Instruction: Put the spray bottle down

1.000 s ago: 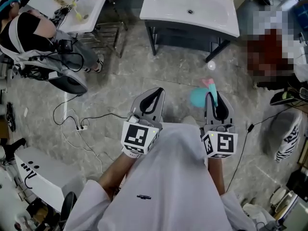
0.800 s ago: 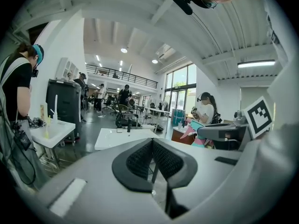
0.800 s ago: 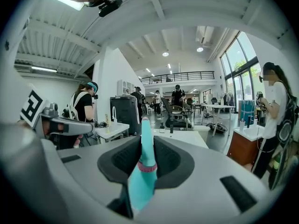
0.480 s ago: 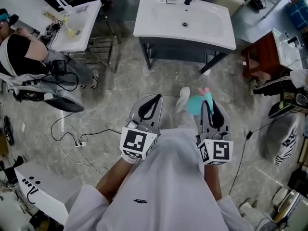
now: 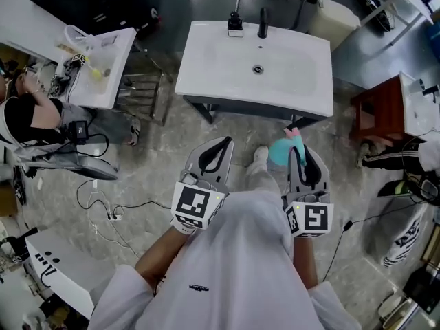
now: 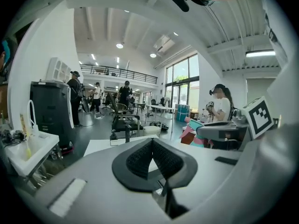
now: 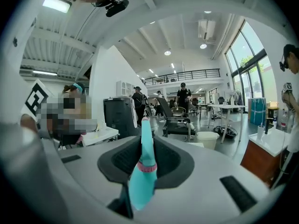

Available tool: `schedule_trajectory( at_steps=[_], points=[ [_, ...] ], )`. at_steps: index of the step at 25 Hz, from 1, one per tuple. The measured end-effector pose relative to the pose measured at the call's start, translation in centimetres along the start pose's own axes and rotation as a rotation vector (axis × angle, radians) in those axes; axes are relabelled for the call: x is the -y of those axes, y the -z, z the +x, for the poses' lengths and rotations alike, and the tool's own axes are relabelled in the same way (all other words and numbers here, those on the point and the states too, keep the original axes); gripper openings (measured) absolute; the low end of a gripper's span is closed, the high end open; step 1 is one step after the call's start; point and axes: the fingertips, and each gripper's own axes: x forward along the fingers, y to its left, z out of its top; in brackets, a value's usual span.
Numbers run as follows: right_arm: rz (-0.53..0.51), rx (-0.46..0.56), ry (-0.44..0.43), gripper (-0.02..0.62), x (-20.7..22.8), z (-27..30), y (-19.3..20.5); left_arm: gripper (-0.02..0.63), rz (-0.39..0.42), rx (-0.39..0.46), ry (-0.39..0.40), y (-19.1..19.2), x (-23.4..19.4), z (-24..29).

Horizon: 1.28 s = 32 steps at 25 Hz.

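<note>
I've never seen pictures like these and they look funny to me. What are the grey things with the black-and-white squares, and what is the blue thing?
It's not a robot. A person in a white shirt holds a pinching tool, called a gripper, in each hand. The head view comes from a camera on the person's head that looks down, so you see the shirt, both tools and the floor. The two gripper views come from little cameras that ride on the tools and look along their two jaws. The left gripper is closed and holds nothing. The right gripper pinches a teal spray bottle with pink bits. It isn't put down yet. Just ahead stands a white sink with a black tap. The patterned cubes are simply parts of the grippers.
</note>
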Motion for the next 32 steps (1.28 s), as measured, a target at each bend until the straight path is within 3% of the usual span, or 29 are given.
schedule_trajectory(
  at_steps=[6, 11, 23, 32],
  points=[
    [0.014, 0.031, -0.061, 0.072, 7.5, 8.3, -3.0, 0.005, 0.047, -0.028, -0.030, -3.3, -0.8, 11.3],
    [0.020, 0.034, -0.105, 0.072, 11.0, 13.7, -3.5, 0.005, 0.045, -0.031, -0.036, -4.9, -1.9, 16.9],
    [0.000, 0.043, -0.056, 0.072, 13.3, 20.5, -5.6, 0.005, 0.012, -0.050, -0.002, -6.5, -6.7, 21.9],
    [0.000, 0.005, -0.034, 0.072, 13.1, 23.9, -4.6, 0.005, 0.009, -0.056, 0.014, -6.8, -10.0, 23.5]
  ],
)
